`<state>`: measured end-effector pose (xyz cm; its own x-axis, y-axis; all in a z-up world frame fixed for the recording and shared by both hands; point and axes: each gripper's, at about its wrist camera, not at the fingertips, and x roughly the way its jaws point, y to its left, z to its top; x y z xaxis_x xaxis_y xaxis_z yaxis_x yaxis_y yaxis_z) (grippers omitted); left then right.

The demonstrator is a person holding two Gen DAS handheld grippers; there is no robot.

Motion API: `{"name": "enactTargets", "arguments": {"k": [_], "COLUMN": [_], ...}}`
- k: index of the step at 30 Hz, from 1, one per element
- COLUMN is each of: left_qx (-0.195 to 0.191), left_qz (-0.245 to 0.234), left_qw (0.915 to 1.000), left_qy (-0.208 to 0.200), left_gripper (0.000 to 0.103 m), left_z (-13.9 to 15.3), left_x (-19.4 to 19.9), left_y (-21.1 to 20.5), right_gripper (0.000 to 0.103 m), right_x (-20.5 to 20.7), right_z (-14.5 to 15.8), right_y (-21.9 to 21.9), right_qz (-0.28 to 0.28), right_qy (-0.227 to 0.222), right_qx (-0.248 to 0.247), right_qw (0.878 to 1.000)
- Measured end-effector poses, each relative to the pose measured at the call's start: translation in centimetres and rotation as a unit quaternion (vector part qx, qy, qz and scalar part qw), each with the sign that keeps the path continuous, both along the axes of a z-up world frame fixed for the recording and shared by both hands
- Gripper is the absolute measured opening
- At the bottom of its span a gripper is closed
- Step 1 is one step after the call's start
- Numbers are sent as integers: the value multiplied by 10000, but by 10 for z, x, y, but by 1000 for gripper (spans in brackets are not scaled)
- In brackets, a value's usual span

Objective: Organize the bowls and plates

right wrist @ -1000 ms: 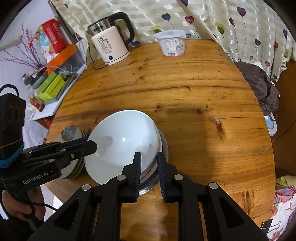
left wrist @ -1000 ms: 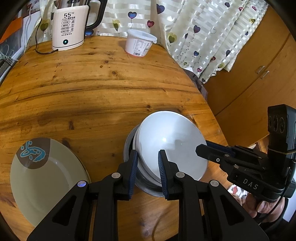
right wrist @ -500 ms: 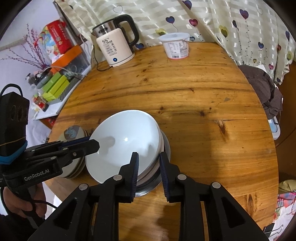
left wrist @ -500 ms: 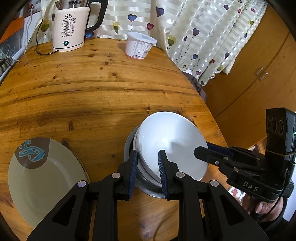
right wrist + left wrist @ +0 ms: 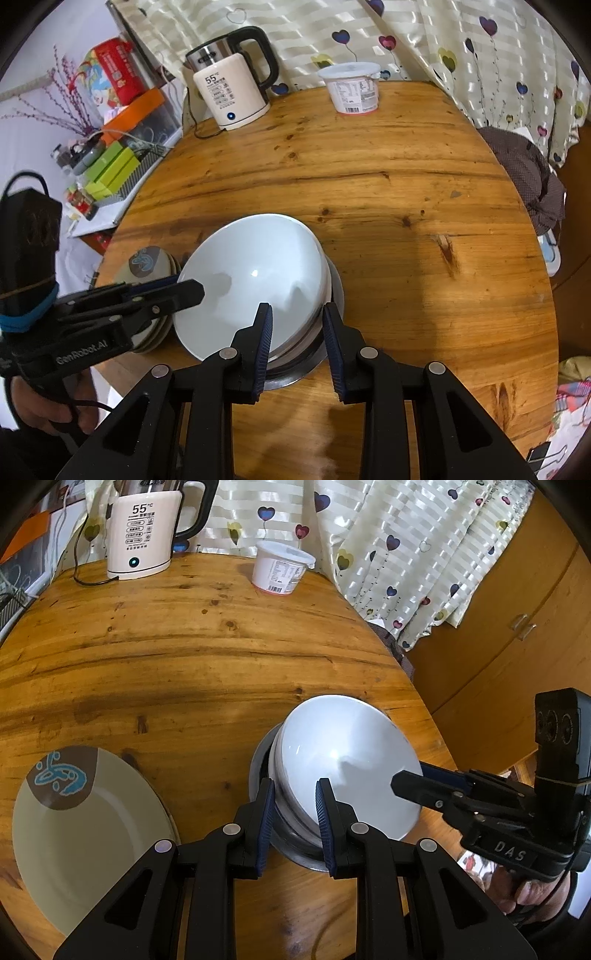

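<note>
now both grippers [image 5: 293, 805] [image 5: 297, 328] straddle the white bowl [image 5: 343, 760] rim

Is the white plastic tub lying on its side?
No. The white plastic tub stands upright with its lid on, beside the cream electric kettle.

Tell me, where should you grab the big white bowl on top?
Probably by its thin rim. The white bowl sits nested in a stack, walls hidden, so only the rim is free. Come from the near edge, one finger inside and one outside, as the left gripper straddles it.
</note>
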<state>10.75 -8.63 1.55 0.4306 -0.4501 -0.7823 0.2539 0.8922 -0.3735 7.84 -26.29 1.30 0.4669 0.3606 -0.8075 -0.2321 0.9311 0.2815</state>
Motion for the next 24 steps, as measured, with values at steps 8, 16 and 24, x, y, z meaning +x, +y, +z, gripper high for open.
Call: {"name": "enactTargets", "arguments": {"k": [8,16,24], "left_qx": [25,121,60], "left_qz": [0,-16,-11], "left_qw": [10000,9999,10000], "left_qy": [-30,-67,-35], "left_gripper": [23,24,24], "left_z": [0,-1,-2], "left_x": [2,4,6], "left_y": [-3,-5,-5], "right_gripper": [27,25,25], "right_x": [1,0,1], "right_z": [-2,-4,-4], "right_y": [0,0,-2], "right_qz": [-23,-26,-22], "right_qy": [29,-121,-108], "right_qx": [-45,-89,-24], "right_qw": [10000,9999,9999]}}
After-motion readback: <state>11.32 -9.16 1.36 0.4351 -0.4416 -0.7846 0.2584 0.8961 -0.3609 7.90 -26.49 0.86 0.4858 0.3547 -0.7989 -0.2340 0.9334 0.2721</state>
